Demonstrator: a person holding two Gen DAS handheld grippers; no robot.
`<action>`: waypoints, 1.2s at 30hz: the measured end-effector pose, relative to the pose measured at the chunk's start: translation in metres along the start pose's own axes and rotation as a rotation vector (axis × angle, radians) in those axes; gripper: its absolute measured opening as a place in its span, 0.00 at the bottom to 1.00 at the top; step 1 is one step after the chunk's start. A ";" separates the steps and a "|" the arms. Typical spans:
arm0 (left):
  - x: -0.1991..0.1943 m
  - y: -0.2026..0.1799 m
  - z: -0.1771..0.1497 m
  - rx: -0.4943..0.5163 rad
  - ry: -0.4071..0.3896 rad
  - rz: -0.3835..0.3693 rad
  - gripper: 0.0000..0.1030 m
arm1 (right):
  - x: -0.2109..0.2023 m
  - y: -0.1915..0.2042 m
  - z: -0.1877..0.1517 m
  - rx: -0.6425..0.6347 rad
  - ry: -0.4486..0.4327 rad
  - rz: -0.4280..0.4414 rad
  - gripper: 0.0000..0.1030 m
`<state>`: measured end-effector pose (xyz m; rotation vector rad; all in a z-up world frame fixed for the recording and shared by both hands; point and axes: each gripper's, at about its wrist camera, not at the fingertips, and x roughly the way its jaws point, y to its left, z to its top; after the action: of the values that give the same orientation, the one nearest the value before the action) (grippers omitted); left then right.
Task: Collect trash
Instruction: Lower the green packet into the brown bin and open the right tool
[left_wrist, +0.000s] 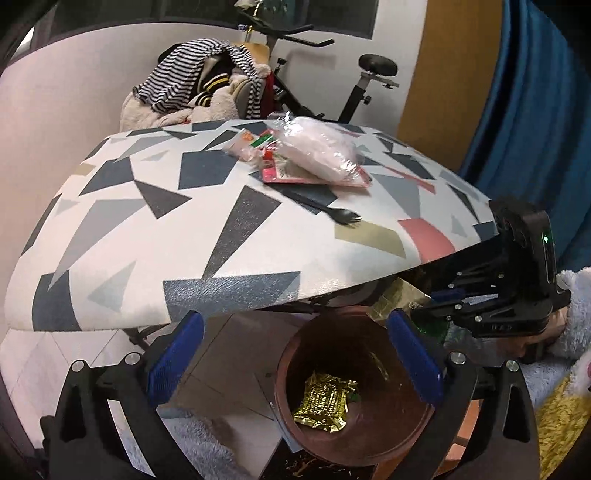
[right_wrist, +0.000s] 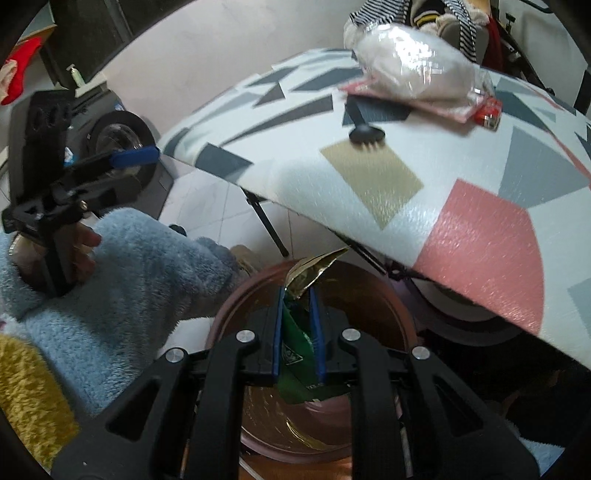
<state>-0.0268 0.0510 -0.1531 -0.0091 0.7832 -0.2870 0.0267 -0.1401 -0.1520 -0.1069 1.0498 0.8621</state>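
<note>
A brown round bin (left_wrist: 291, 417) stands on the floor below the table's near edge, with a crumpled gold wrapper (left_wrist: 325, 404) lying in its bottom. My left gripper (left_wrist: 295, 354) hangs open above the bin, nothing between its blue pads. My right gripper (right_wrist: 299, 295) is shut on a green and gold wrapper (right_wrist: 295, 332) right over the bin's rim (right_wrist: 236, 295); it also shows at the right of the left wrist view (left_wrist: 428, 315). On the patterned table (left_wrist: 147, 229) lie a black plastic spork (left_wrist: 332, 212), a clear bag of white stuff (left_wrist: 325, 151) and small packets (left_wrist: 258, 144).
The table's edge overhangs the bin (right_wrist: 461, 280). An exercise bike (left_wrist: 354, 88) piled with clothes (left_wrist: 199, 81) stands behind the table. A blue curtain (left_wrist: 535, 110) hangs at right. A person's fluffy blue sleeve (right_wrist: 122, 266) lies beside the bin. Tiled floor (left_wrist: 229, 354) runs under the table.
</note>
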 end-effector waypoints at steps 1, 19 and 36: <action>0.001 0.000 0.000 0.002 0.003 0.007 0.94 | 0.004 0.000 0.000 0.001 0.009 -0.008 0.17; 0.007 -0.004 -0.003 0.017 0.032 0.006 0.94 | 0.014 -0.002 -0.002 0.011 0.045 -0.074 0.38; 0.003 0.002 -0.003 -0.019 0.018 0.011 0.94 | -0.019 -0.003 0.002 0.008 -0.110 -0.153 0.95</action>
<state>-0.0267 0.0527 -0.1576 -0.0199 0.8036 -0.2699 0.0262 -0.1525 -0.1369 -0.1298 0.9299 0.7170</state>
